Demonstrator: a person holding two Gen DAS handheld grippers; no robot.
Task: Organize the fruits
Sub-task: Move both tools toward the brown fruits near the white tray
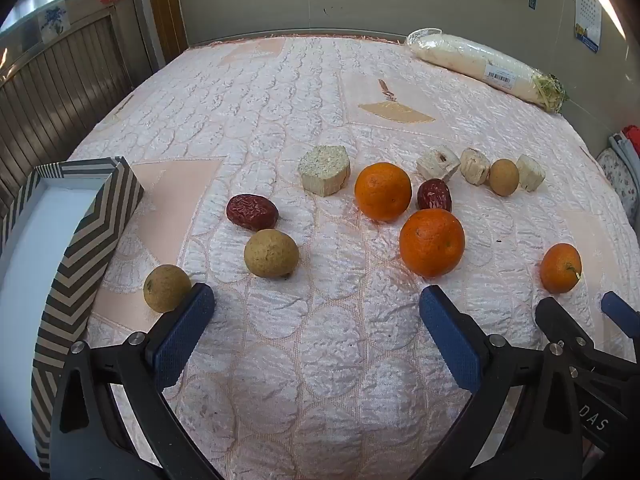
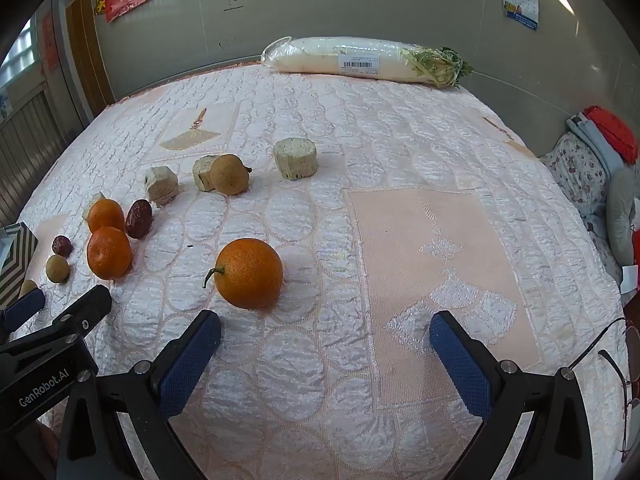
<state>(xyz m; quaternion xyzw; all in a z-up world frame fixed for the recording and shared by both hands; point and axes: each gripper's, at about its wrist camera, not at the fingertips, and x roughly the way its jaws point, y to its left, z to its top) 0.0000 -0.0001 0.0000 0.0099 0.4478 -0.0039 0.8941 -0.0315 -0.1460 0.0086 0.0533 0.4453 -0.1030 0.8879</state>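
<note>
Fruits lie scattered on a quilted pink-white cloth. In the left wrist view two oranges [image 1: 383, 191] [image 1: 431, 242] sit mid-right, a smaller orange [image 1: 561, 268] further right, two red dates [image 1: 252, 211] [image 1: 434, 195] and three tan round fruits [image 1: 271, 253] [image 1: 167, 288] [image 1: 503, 177]. My left gripper [image 1: 316, 306] is open and empty, its left finger beside the nearest tan fruit. A striped box [image 1: 84, 236] with a white inside stands at the left. In the right wrist view my right gripper [image 2: 325, 330] is open and empty, just short of the stemmed orange [image 2: 249, 273].
Pale spongy chunks [image 1: 324, 175] [image 1: 438, 164] [image 2: 295, 158] lie among the fruits. A wrapped white radish [image 2: 360, 60] rests at the far edge by the wall. Folded cloth and cushions [image 2: 588, 168] pile up at the right. The right gripper's finger [image 1: 618, 308] shows at the left view's edge.
</note>
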